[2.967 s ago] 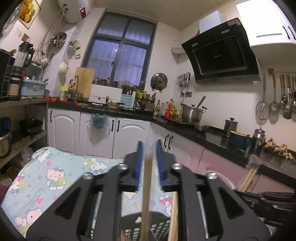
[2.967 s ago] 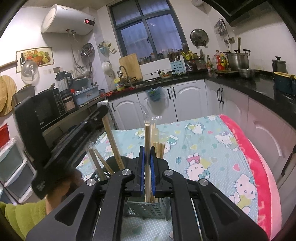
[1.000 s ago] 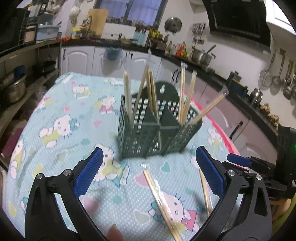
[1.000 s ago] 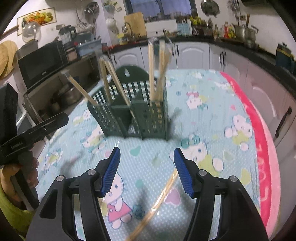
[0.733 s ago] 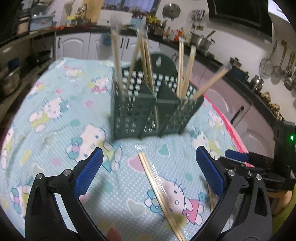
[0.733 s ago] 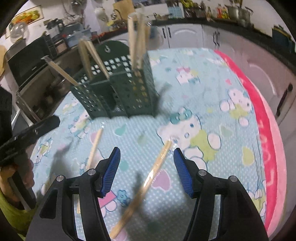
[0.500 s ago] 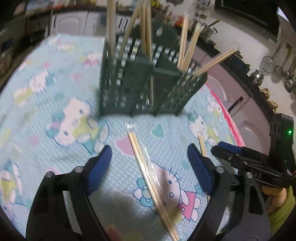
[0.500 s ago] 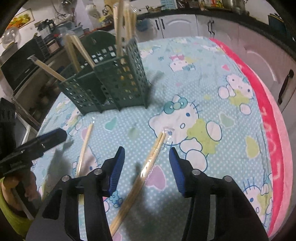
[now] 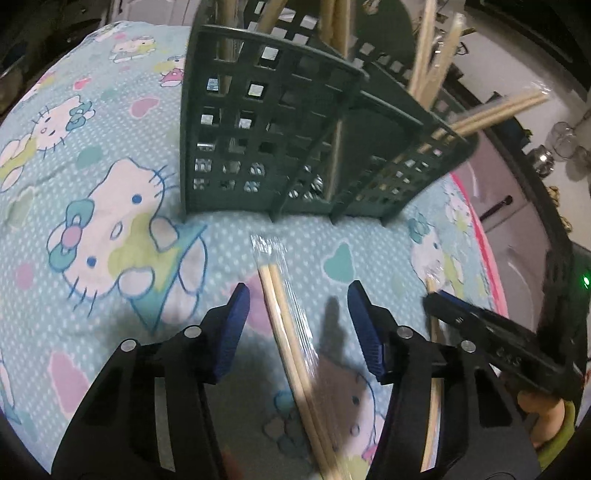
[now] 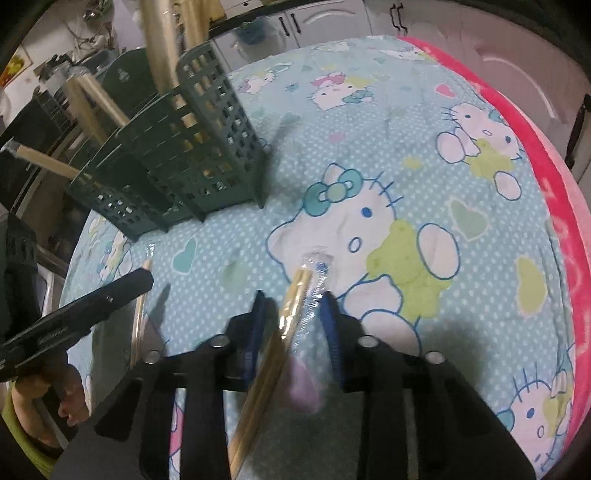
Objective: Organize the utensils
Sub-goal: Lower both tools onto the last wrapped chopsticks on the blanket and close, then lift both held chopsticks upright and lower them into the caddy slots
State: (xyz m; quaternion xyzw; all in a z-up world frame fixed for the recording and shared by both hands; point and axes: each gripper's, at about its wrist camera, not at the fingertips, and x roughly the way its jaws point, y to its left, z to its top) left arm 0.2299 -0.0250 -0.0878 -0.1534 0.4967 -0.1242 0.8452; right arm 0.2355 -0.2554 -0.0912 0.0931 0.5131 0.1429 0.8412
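Note:
A dark green slotted utensil holder stands on the Hello Kitty cloth with several wrapped chopstick pairs upright in it; it also shows in the right wrist view. My left gripper is open, low over the cloth, with a wrapped chopstick pair lying between its blue pads. My right gripper is open, its pads on either side of another wrapped chopstick pair lying on the cloth. The right gripper also shows in the left wrist view, and the left gripper in the right wrist view.
The table carries a light blue Hello Kitty cloth with a pink border on the right side. White kitchen cabinets stand behind. A dark counter runs along the right.
Both grippers have dropped low to the cloth and moved forward, each coming down around a wrapped chopstick pair. Both jaws have narrowed. Earlier, each had let go of a pair standing in the holder.

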